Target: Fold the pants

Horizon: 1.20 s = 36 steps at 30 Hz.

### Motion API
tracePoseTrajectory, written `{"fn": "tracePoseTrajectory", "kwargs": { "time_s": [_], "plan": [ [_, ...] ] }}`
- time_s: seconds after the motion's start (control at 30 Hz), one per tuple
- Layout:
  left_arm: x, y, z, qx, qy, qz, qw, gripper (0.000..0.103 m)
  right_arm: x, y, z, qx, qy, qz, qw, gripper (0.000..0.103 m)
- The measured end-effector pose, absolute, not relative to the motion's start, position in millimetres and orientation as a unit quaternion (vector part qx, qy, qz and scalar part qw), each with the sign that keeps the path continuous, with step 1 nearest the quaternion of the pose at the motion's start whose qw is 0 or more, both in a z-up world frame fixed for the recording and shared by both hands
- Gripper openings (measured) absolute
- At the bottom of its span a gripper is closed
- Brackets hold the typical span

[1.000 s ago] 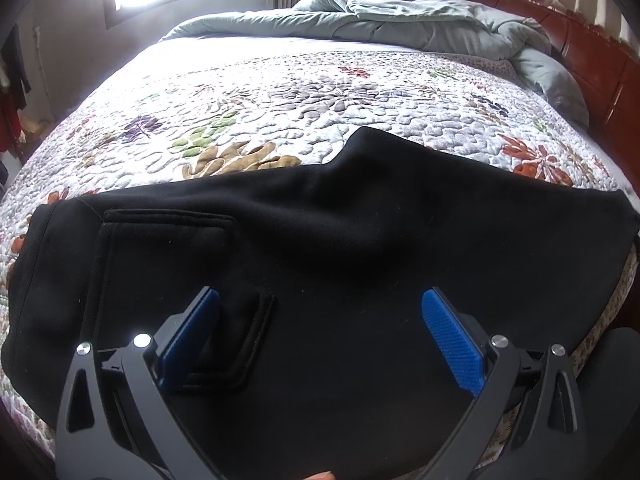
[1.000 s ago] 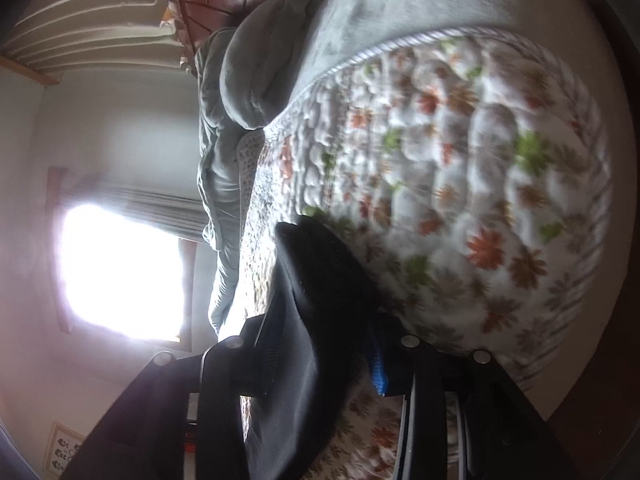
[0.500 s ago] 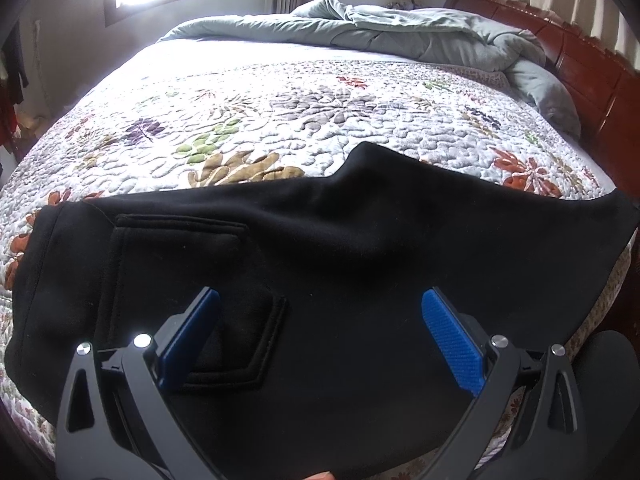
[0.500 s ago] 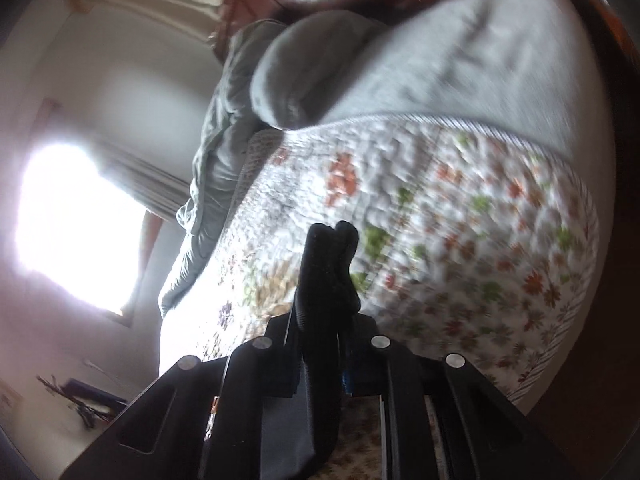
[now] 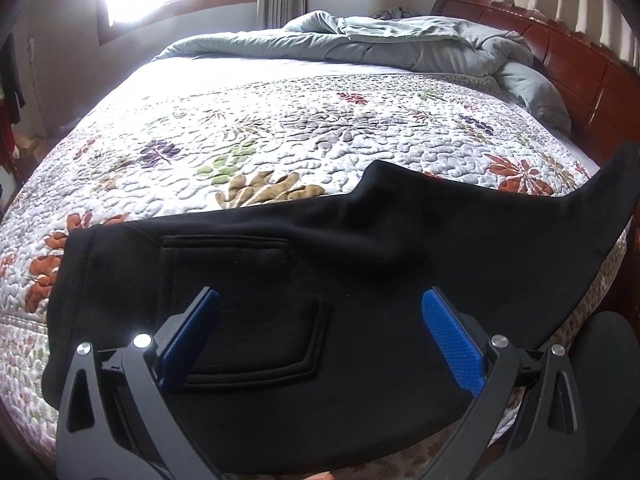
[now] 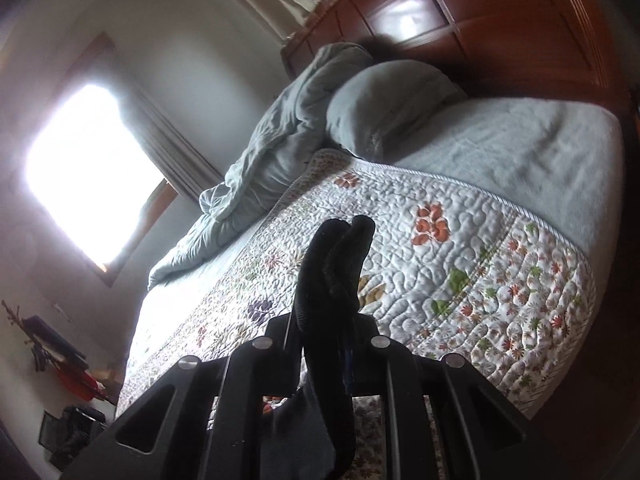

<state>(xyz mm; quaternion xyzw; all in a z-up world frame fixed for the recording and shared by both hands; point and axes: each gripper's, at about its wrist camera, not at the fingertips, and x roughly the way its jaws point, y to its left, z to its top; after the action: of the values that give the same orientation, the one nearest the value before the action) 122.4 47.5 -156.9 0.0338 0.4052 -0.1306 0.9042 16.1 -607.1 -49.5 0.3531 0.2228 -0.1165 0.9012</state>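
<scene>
A floral quilt (image 5: pixel 280 128) fills mid-frame, a grey-green duvet (image 5: pixel 392 40) above it, wooden headboard (image 5: pixel 580 80) upper right.

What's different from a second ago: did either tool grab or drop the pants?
The right tool, already shut on the black pants, has lifted the leg end off the quilt and swung round towards the headboard. Nothing dropped. The left tool stays open above the pocket.
</scene>
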Motion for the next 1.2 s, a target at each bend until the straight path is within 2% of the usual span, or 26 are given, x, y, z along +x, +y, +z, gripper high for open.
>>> {"fn": "tracePoseTrajectory", "kwargs": {
  "time_s": [0.43, 1.2],
  "plan": [
    [115.6, 74.1, -157.4, 0.041, 0.388, -0.141, 0.910, 0.100, 21.0, -515.3, 7.8, 0.240, 0.213, -0.119, 0.940, 0.015],
    [108.4, 112.8, -146.9, -0.039, 0.367, -0.154, 0.916, 0.100, 43.1, -392.2, 28.5, 0.143, 0.229, -0.093, 0.958, 0.015]
  ]
}}
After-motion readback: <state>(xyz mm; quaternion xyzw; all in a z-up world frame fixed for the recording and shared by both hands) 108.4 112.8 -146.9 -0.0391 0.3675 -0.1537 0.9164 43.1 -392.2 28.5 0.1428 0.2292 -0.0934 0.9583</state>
